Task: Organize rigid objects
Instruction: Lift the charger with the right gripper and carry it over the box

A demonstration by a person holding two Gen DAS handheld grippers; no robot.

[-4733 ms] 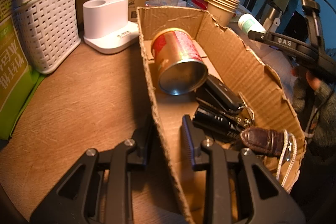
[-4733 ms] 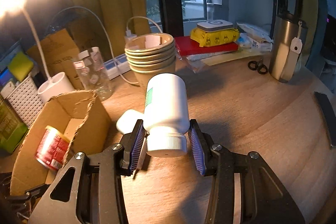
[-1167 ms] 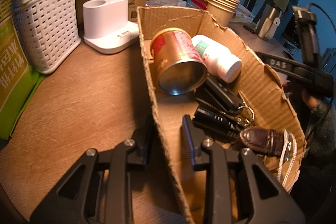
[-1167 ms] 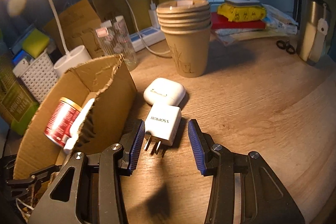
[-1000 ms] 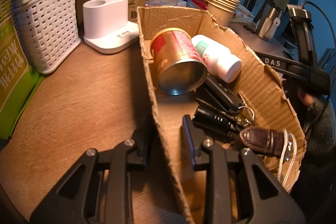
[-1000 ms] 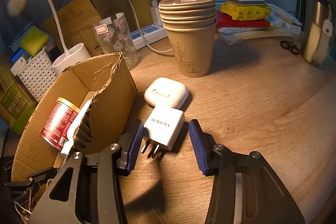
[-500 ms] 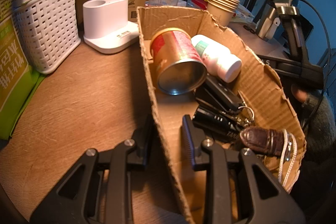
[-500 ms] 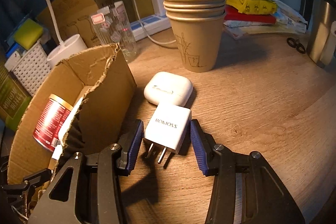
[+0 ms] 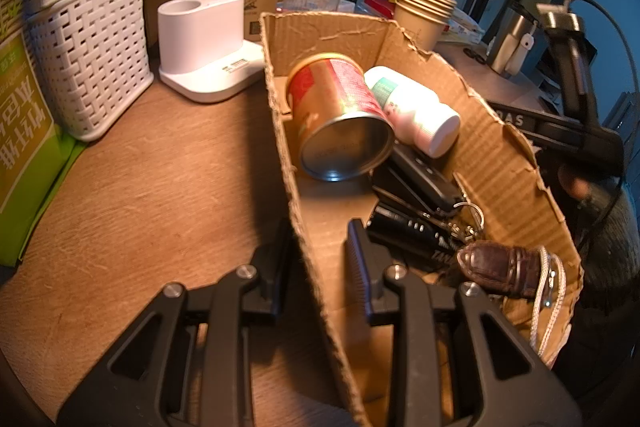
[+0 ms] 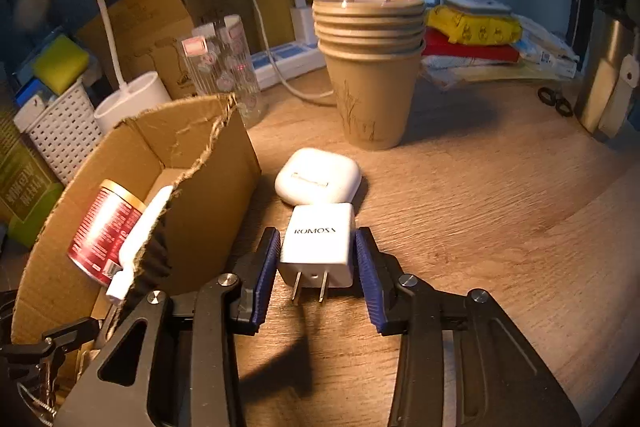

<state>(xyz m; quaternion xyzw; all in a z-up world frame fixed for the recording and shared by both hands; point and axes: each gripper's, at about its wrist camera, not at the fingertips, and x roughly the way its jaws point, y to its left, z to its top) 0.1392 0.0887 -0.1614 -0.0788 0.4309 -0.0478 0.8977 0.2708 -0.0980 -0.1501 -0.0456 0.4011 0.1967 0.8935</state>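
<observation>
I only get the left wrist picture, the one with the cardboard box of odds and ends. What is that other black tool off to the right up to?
Observer: The right gripper is straddling a white wall charger that lies on the table outside the box. Its blue pads sit close against the charger's sides; I cannot tell whether they touch.
Operator: Which way do its prongs point?
Observer: Back toward the camera, between the fingers.
Operator: Is anything else lying near it?
Observer: A white earbud case lies just beyond the charger, in front of a stack of paper cups.
</observation>
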